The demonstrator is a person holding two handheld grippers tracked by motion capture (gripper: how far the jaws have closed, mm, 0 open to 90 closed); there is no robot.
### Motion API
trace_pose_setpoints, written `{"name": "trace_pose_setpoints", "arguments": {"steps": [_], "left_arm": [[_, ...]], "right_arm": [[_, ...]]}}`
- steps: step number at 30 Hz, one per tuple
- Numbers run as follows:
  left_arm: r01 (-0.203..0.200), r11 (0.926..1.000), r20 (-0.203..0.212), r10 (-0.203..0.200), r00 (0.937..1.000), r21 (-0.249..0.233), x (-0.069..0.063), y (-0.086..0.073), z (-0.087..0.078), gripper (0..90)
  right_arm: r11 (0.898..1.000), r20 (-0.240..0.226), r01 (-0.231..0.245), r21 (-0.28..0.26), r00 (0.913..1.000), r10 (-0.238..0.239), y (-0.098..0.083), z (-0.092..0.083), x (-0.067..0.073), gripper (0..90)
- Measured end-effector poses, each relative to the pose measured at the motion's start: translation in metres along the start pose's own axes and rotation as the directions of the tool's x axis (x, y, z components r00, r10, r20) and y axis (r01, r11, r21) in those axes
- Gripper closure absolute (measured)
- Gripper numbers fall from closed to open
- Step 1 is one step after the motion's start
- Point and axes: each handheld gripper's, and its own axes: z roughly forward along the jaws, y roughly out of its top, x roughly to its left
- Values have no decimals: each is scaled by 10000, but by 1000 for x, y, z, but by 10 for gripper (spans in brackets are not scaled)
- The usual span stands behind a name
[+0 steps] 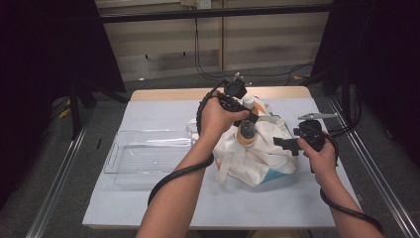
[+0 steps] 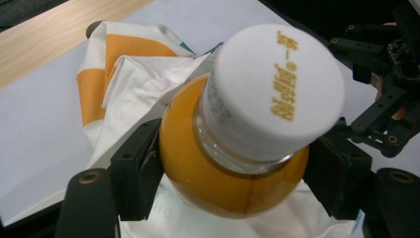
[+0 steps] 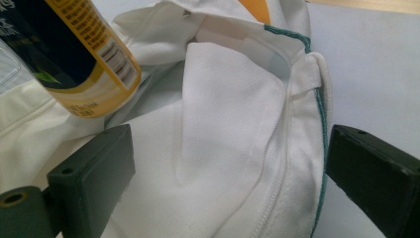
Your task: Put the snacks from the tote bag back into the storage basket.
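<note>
Fingers of the left gripper [image 2: 233, 188] are clamped on the shoulder of an orange juice bottle [image 2: 233, 168], one black pad pressed to each side just under the neck; the grip is wide because the bottle is wide. The bottle's white cap [image 2: 277, 94] carries gold printed characters and is on.

High view: the left gripper [image 1: 246, 113] holds the bottle [image 1: 246, 130] upright directly over the mouth of the white tote bag [image 1: 257, 153], the lower part of the bottle still level with the bag's upper folds. The person's left hand [image 1: 215, 119] wraps the gripper body above the bag.

Fingers of the right gripper [image 3: 228, 168] stand apart, one on each side of a fold of the bag's rim [image 3: 292, 99], which has a teal stitched edge. From this view I cannot tell whether the pads press the cloth; a gap shows beside the fold on the rim side. In the right gripper view the bottle's labelled lower body [image 3: 84, 59] is just beside the bag's opening, tilted in frame.

High view: the right gripper [image 1: 289, 145] sits at the bag's right edge, the right hand [image 1: 319, 153] behind it.

A clear plastic tray [image 1: 148, 156] lies to the left of the bag, apart from it. Bag and tray both rest on the white-covered table [image 1: 277, 203].
</note>
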Motion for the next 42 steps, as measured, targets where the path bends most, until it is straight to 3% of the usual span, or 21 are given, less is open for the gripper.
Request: {"name": "trace_pose_setpoints", "arguments": {"steps": [18,42], "left_arm": [[262,9989,-261,-252,9993,391,15,-6,-36,302],[221,9943,-490,-171,9987,1047,26,-14,-59,301]], "right_arm": [[10000,-58,36,59,10000,-36,0,1,2,49],[9998,-128,114,139,9999,-112,1,3,4,49]]}}
